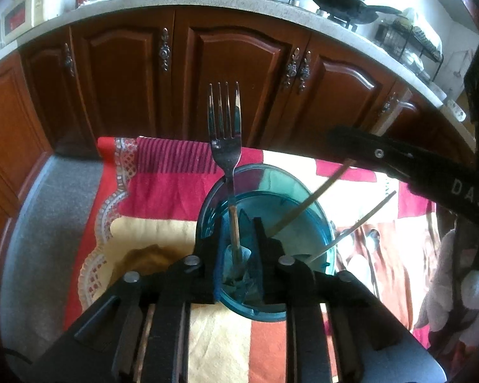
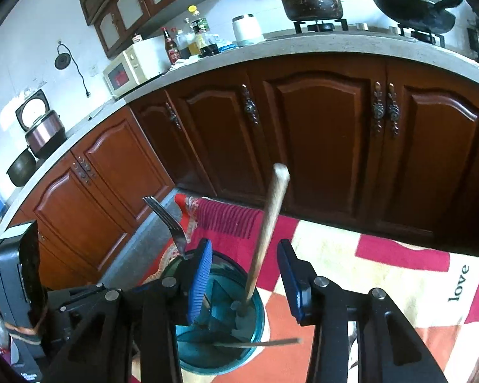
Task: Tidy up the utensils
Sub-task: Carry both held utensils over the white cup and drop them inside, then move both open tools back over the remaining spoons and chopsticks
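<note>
Fork (image 1: pixel 225 146) and two chopsticks (image 2: pixel 266 233) already stand in the teal cup (image 2: pixel 255 325) at lower centre; my left gripper (image 1: pixel 238 239) clamps the cup rim, my right gripper (image 2: pixel 244 274) spread wide, empty.

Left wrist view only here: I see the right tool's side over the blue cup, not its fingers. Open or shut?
Observer: Open. In the right wrist view the right tool has its blue pads spread well apart.
Operator: Anything between them?
Observer: One chopstick stands between them in the blue cup, touching neither pad.
Operator: And the other chopstick?
Observer: The second chopstick lies low across the cup's near side, its tip pointing right in that view, outside the pads.
</note>
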Tool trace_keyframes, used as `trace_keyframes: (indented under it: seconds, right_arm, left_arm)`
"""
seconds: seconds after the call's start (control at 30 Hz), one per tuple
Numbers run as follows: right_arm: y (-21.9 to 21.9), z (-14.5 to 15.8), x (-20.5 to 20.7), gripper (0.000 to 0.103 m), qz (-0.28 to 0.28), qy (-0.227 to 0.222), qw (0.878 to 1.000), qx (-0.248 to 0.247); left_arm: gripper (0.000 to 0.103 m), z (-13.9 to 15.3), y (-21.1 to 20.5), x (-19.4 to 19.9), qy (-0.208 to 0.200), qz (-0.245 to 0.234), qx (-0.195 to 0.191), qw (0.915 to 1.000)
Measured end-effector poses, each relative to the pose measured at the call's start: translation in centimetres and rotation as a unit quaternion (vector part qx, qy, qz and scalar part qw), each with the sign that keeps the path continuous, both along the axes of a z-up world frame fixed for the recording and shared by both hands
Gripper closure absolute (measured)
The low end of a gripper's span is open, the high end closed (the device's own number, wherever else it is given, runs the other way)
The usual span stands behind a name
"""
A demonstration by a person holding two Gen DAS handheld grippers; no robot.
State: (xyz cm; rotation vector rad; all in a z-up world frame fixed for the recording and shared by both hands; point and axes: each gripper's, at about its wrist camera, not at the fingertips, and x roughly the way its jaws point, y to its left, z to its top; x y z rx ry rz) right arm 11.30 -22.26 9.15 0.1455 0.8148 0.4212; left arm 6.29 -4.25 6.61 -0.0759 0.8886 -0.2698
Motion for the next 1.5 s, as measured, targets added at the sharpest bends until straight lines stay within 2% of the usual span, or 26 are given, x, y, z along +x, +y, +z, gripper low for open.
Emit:
trace_keyframes:
  seconds: [0.07,0.13,0.37,0.57,0.7,0.93,1.5]
  right_arm:
    - [-0.4,0.3,-0.3,0.063,-0.004,0.001,1.000,0.001]
    - [-1.0,0.7,-0.9,0.062,-0.010,-0.001,1.000,0.002]
    - [-3.2,2.0,-2.4,0.060,-0.034,-0.009,0.999,0.008]
    - [-4.9,3.1,-4.8,0.060,-0.048,-0.021,0.998,0.020]
    - [-6.0,3.9,-7.1,0.059,-0.052,-0.033,0.998,0.025]
    - [-7.5,4.1,-10.8,0.059,-0.063,-0.040,0.997,0.003]
    - [-11.0,1.4,-16.4,0.058,-0.098,-0.022,0.995,-0.017]
  left_arm:
    - [0.072,0.3,0.2,-0.4,-0.002,-0.001,-0.004,1.0000]
    - [0.068,0.7,0.4,-0.7,-0.004,0.002,-0.007,1.0000]
    - [0.065,2.2,0.7,-2.0,-0.011,0.004,-0.012,0.9999]
    - [0.061,4.2,0.4,-4.0,-0.035,0.004,-0.009,0.9993]
    - [0.060,5.2,-0.2,-5.5,-0.056,0.002,0.004,0.9984]
    - [0.060,6.1,-2.4,-8.2,-0.080,-0.011,0.022,0.9965]
    - [0.060,5.2,-8.3,-12.2,-0.094,-0.046,0.050,0.9932]
